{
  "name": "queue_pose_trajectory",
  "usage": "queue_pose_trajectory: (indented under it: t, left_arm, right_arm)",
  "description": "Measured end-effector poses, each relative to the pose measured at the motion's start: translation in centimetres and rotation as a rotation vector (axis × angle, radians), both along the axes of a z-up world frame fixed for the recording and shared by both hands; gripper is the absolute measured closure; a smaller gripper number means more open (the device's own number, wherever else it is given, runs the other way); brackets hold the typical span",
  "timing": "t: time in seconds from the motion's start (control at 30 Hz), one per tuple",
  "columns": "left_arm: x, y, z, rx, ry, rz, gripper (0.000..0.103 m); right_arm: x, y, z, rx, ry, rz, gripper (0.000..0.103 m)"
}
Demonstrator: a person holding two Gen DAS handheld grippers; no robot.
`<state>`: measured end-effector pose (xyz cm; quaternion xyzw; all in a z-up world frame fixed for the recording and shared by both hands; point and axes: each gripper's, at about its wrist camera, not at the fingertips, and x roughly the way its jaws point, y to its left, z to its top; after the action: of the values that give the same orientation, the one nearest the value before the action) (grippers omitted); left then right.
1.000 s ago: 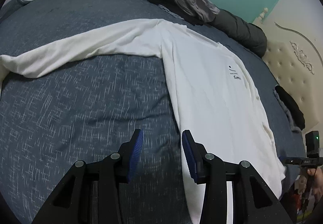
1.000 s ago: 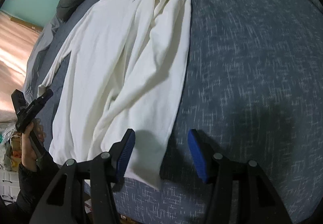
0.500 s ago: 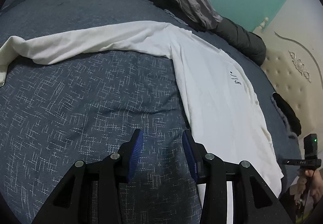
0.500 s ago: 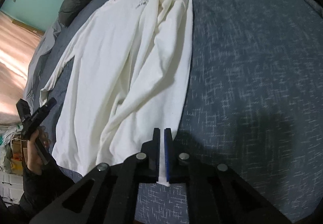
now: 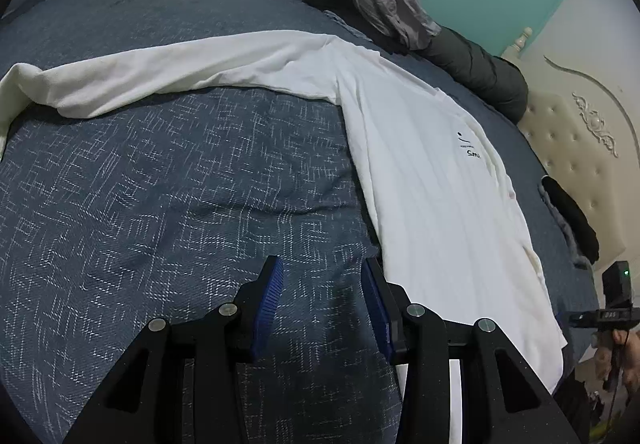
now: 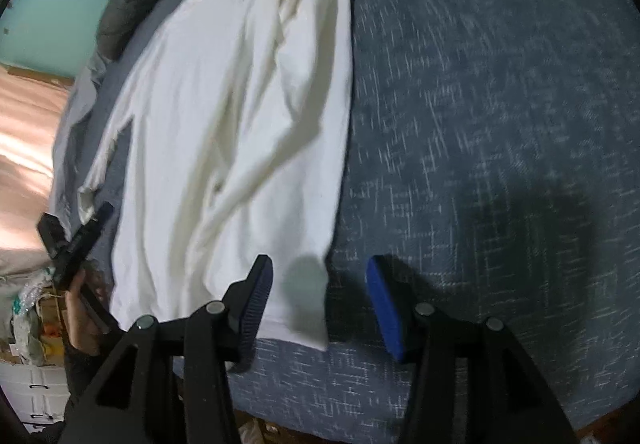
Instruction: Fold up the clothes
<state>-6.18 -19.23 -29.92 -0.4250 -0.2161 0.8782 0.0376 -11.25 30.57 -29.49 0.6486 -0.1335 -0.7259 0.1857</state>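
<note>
**Shirt spread on bed, both grippers empty**

Left wrist view: white long-sleeved shirt [image 5: 432, 180] lies flat on the blue bed [image 5: 160, 184], running from centre to lower right, one sleeve stretched toward the left edge. Left hand-held gripper [image 5: 322, 304], bottom centre, stands partly open over bare cover, gripping nothing.

Right wrist view: shirt [image 6: 240, 104] fills the upper left; right hand-held gripper [image 6: 320, 304] jaws are opening, hem corner between them, pads off the cloth

Shirt [image 5: 432, 180] flat on bed [image 5: 160, 184]
</note>
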Motion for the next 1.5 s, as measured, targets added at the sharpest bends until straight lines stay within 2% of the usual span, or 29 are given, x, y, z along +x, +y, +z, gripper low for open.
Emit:
queue_pose_trajectory:
  t: [0.07, 0.1, 0.2, 0.23, 0.33, 0.63, 1.07, 1.23, 1.5]
  left_arm:
    - [0.1, -0.1, 0.0, 0.002, 0.0, 0.001, 0.059]
    - [0.1, -0.1, 0.0, 0.003, 0.0, 0.001, 0.059]
    - [0.1, -0.3, -0.1, 0.007, -0.002, 0.003, 0.059]
    - [0.1, -0.4, -0.1, 0.01, -0.003, 0.003, 0.059]
    - [0.0, -0.4, -0.2, 0.015, -0.006, 0.0, 0.059]
    - [0.1, -0.4, -0.3, 0.015, -0.007, 0.005, 0.059]
    - [0.1, -0.3, -0.3, 0.006, -0.006, 0.008, 0.059]
    - [0.1, -0.1, -0.4, -0.008, -0.009, 0.008, 0.059]
    - [-0.2, 0.2, -0.4, -0.028, -0.011, 0.007, 0.059]
  right_arm:
    - [0.2, -0.2, -0.3, -0.006, 0.002, 0.01, 0.053]
    - [0.3, -0.3, -0.4, -0.012, 0.006, 0.014, 0.057]
    - [0.7, -0.6, -0.4, -0.023, 0.014, 0.024, 0.087]
    - [0.8, -1.0, -0.4, -0.011, 0.017, 0.029, 0.092]
    - [1.1, -1.9, 0.0, -0.005, 0.042, 0.042, 0.099]
    - [0.4, 1.1, 5.0, -0.014, 0.17, -0.008, 0.101]
    - [-3.6, 9.8, 12.4, 0.171, 0.334, -0.183, 0.101]
    - [-5.8, 13.5, 13.5, 0.237, 0.367, -0.232, 0.101]
    - [-8.4, 17.4, 15.1, 0.288, 0.415, -0.319, 0.101]
